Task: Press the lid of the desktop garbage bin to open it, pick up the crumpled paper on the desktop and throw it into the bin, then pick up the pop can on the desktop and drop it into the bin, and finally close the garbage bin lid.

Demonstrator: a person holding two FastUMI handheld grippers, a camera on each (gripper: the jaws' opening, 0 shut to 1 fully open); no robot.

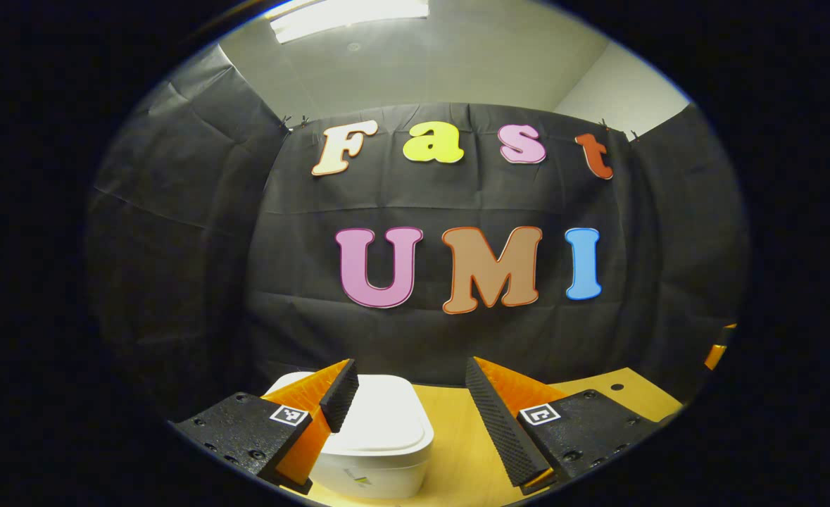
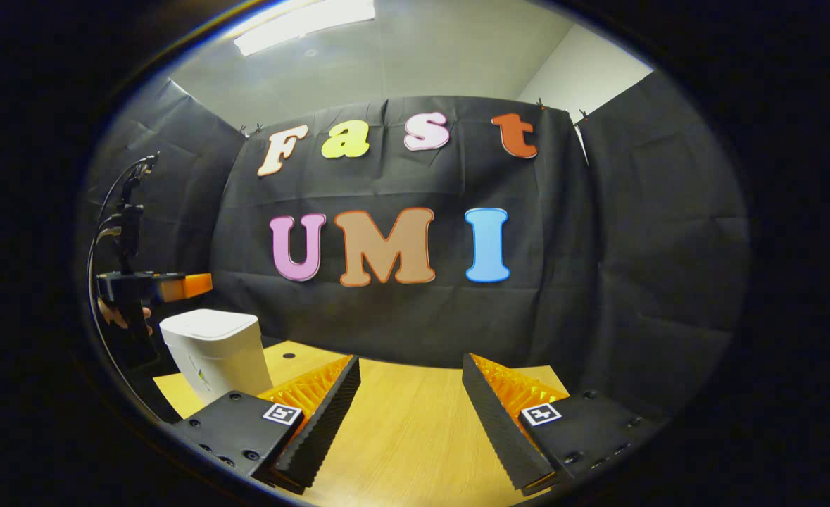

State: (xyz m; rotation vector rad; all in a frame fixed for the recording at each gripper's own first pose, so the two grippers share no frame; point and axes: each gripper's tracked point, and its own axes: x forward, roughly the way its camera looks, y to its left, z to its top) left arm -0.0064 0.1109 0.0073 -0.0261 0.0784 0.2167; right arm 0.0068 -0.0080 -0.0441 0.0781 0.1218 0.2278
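Smooth wood-grain desktop (image 2: pixel 400 429) under both tools. White rounded-square plastic garbage bin (image 1: pixel 379 436), lid closed, standing just beyond and below left gripper (image 1: pixel 407 391), partly hidden behind its left finger; base cut off. Left gripper spread wide, holding nothing. Right gripper (image 2: pixel 411 384) likewise spread, bin well off to its left.

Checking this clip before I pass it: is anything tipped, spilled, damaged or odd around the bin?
Nothing stands out. The bin stands upright on the table with its lid shut and flat. Both the left gripper and right gripper are open and hold nothing.
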